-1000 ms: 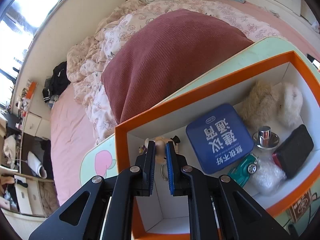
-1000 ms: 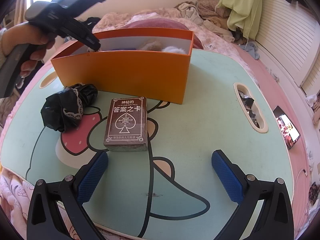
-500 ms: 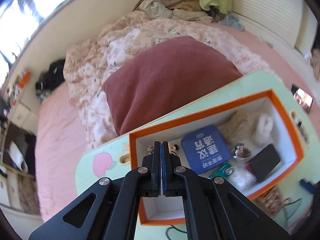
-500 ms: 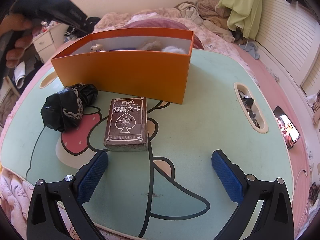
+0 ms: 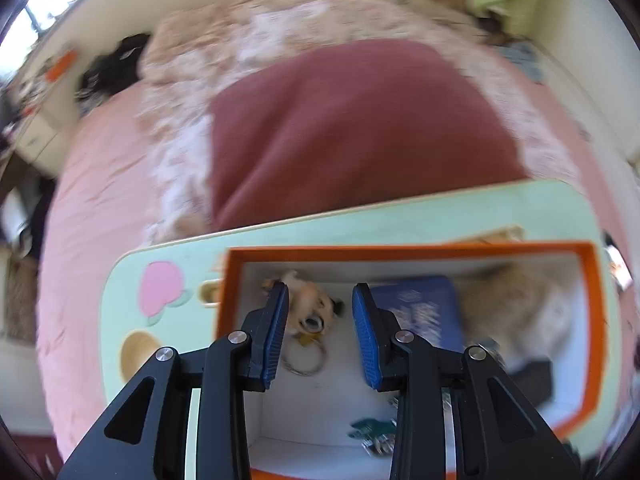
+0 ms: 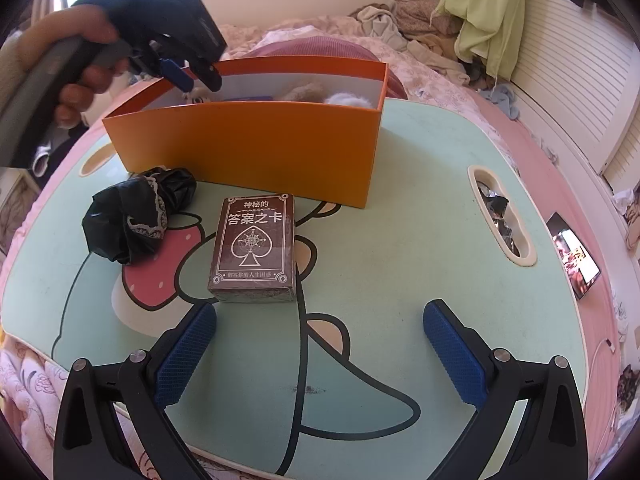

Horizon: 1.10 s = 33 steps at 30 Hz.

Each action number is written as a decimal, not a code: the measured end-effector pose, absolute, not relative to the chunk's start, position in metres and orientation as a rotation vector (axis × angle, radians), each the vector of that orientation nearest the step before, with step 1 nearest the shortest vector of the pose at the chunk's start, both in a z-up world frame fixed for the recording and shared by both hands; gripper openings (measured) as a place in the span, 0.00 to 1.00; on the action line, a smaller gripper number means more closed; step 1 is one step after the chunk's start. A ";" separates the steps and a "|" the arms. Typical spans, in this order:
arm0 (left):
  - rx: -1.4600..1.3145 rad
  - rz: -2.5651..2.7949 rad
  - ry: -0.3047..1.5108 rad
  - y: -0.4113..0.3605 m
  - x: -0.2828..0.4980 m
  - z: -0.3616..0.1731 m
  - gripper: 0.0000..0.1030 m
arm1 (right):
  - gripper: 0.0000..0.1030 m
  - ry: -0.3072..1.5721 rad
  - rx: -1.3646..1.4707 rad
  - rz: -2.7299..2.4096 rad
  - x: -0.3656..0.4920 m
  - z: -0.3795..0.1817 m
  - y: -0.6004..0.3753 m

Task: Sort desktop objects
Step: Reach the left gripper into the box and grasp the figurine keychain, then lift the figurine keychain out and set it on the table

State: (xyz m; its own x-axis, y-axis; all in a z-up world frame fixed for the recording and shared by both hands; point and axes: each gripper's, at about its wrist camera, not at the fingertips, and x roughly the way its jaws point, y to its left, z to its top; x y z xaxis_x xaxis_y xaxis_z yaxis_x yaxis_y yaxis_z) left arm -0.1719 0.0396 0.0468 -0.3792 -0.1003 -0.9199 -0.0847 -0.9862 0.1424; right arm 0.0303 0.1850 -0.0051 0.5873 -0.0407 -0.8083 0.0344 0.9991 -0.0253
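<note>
An orange box [image 6: 256,152] with white inside walls [image 5: 592,320] stands at the back of the mint table [image 6: 400,264]. My left gripper [image 5: 320,328] hovers open over the box's left end, above a small figure keychain [image 5: 312,312] lying on the box floor. It also shows in the right wrist view [image 6: 188,76], above the box. My right gripper [image 6: 320,348] is open and empty, low over the table's near edge. A brown card box [image 6: 254,248] lies just beyond it, and a crumpled black cloth [image 6: 136,216] lies to its left.
Inside the orange box lie a blue tin [image 5: 420,312], a beige plush [image 5: 516,300], a black item [image 5: 532,380] and a green toy [image 5: 372,428]. A slot [image 6: 500,216] in the table's right side holds scraps. A maroon pillow [image 5: 360,136] lies on the bed behind.
My left gripper has opened after being shut half a second ago, and has swung over the box's left end. The keychain figure lies in the box. The right gripper has not moved.
</note>
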 end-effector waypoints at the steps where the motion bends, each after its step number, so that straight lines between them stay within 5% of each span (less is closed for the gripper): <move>1: 1.730 -2.550 -0.234 0.038 -0.174 0.047 0.34 | 1.00 0.942 -0.007 -0.045 0.030 -0.005 0.185; 6: 1.778 -2.496 -0.164 0.036 -0.172 0.040 0.37 | 1.00 0.941 -0.007 -0.047 0.031 -0.005 0.186; 10: 1.879 -2.428 -0.339 0.061 -0.166 0.028 0.40 | 1.00 0.941 -0.009 -0.047 0.032 -0.005 0.186; 13: 2.015 -2.481 -0.081 0.057 -0.164 0.028 0.36 | 1.00 0.941 -0.005 -0.047 0.034 -0.006 0.186; 19: 2.015 -2.561 -0.111 0.060 -0.152 0.048 0.35 | 1.00 0.940 -0.005 -0.049 0.033 -0.006 0.186; 33: 1.735 -3.122 0.234 0.026 -0.032 0.158 0.36 | 1.00 0.941 0.003 -0.062 0.032 -0.005 0.185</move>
State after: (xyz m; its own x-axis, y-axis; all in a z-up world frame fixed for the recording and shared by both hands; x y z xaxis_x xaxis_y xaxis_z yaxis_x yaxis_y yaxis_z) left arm -0.0321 0.0258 0.1581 -0.4577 0.4304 -0.7780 -0.3095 -0.8974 -0.3144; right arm 0.0324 0.1845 -0.0050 0.5877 -0.0518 -0.8074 0.0541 0.9982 -0.0246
